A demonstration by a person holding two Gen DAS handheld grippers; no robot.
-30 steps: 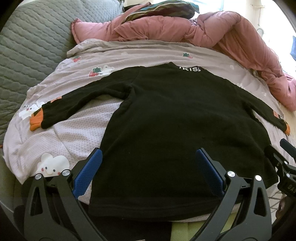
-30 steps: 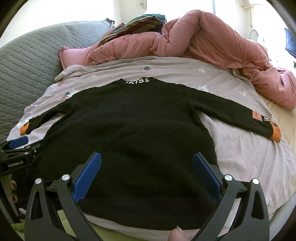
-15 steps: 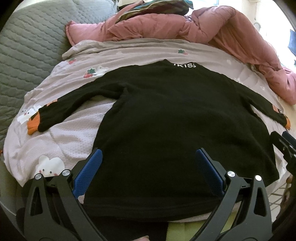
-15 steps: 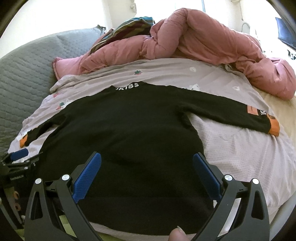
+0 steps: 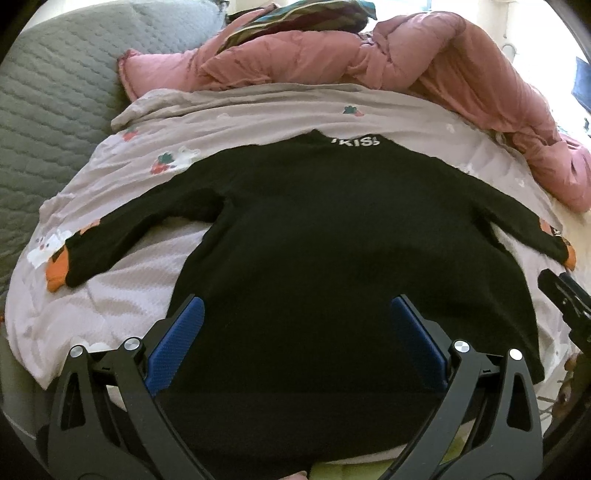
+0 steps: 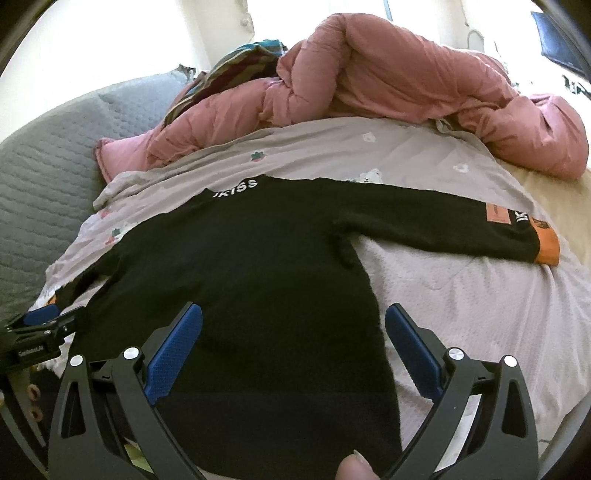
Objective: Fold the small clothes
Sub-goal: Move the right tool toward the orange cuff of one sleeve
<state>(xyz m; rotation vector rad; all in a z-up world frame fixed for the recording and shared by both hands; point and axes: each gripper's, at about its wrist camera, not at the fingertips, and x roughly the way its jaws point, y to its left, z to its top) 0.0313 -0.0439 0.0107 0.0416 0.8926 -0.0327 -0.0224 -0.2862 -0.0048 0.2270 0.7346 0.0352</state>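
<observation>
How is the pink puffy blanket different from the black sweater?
The pink blanket is bunched in a heap at the far end of the bed; the black sweater lies spread flat, sleeves out. The blanket is plain; the sweater has white letters and orange cuffs. Both rest on the bed.

Black sweater (image 5: 332,258) on pale lilac cartoon-print sheet (image 5: 122,295).
White collar lettering, orange cuffs (image 6: 546,247); beyond sweater, pink quilt (image 6: 406,74), striped cloth (image 5: 295,14); left of it, grey quilted cover (image 5: 48,92); blue gripper pads (image 5: 173,347).
</observation>
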